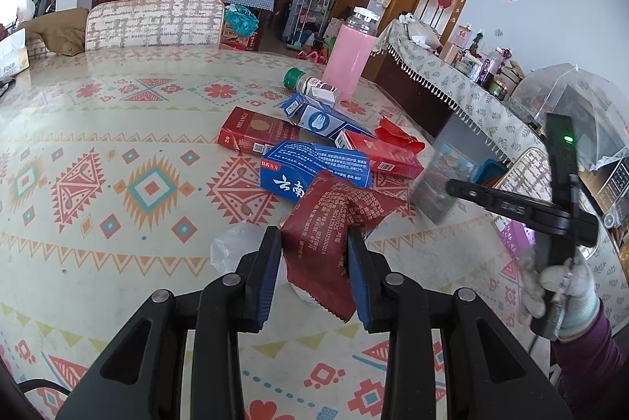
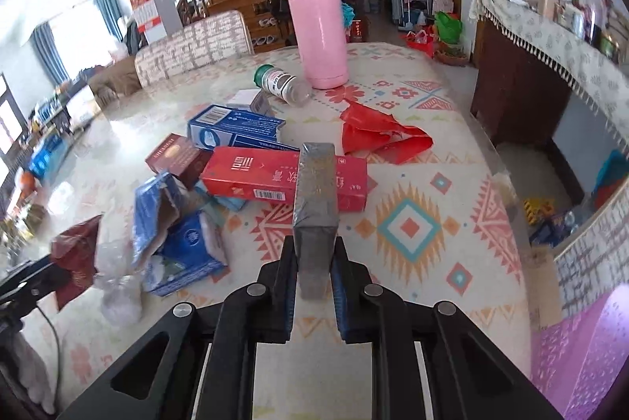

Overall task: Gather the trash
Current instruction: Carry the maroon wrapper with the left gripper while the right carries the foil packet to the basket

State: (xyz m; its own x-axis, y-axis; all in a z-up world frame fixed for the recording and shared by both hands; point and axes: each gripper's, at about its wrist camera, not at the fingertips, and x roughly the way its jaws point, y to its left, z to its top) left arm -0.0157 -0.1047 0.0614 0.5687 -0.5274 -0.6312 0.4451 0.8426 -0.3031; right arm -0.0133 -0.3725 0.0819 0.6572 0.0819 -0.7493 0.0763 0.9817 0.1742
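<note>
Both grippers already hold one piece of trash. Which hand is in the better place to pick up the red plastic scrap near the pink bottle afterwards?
Probably the right. The right gripper, shut on the grey box, points toward the red plastic scrap with bare tablecloth between. The left gripper, holding the dark red wrapper, has the boxes in its way.

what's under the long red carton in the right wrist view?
The long red carton lies across a light blue box, with a blue box behind. The held grey box covers part of its front; anything further beneath is hidden.
</note>
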